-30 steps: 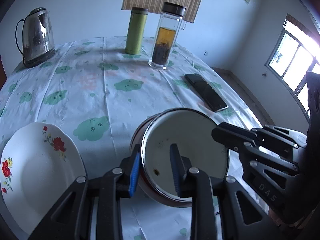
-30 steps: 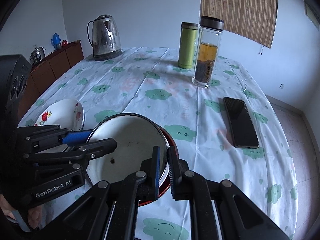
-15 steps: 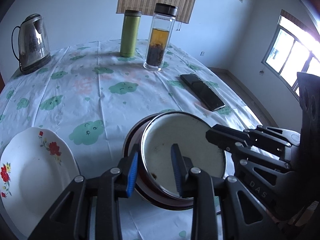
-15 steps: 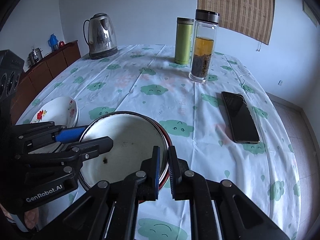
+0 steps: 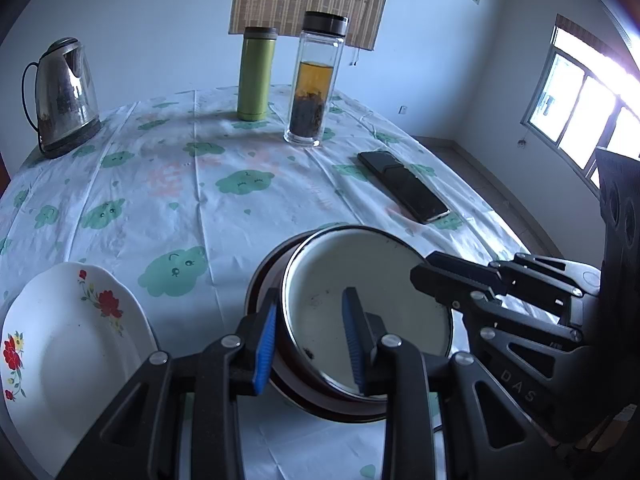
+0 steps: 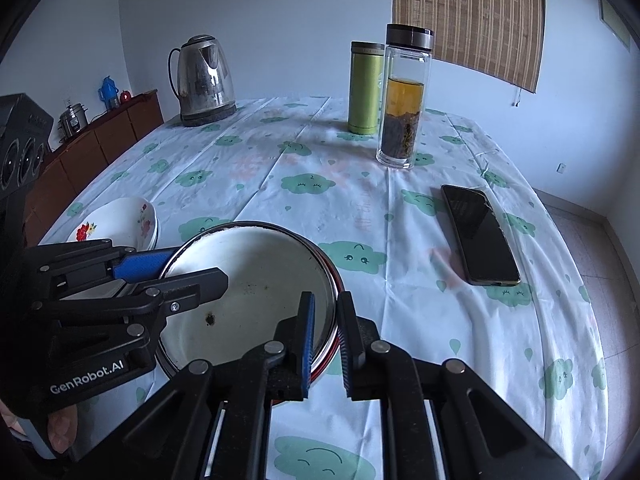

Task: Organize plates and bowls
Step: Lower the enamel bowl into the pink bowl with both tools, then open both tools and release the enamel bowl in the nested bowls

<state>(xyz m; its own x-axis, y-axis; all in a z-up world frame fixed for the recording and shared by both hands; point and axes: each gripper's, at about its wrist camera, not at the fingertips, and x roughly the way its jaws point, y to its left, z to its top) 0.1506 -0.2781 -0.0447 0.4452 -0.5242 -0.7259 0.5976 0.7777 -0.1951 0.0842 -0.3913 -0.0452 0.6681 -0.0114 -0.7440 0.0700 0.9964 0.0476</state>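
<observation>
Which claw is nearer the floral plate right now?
Left. The left claw grips the enamel bowl rim beside the floral plate; the right claw holds the bowl's far rim.

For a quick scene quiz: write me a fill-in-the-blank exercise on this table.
1. Both grippers, left gripper and right gripper, clamp the rim of the enamel ____.
2. The flowered plate lies to the ____ of the bowl in the left wrist view.
3. The phone lies flat with its screen facing ____.
4. The glass bottle stands beside the ____ flask.

Missing words: bowl; left; up; green
</observation>
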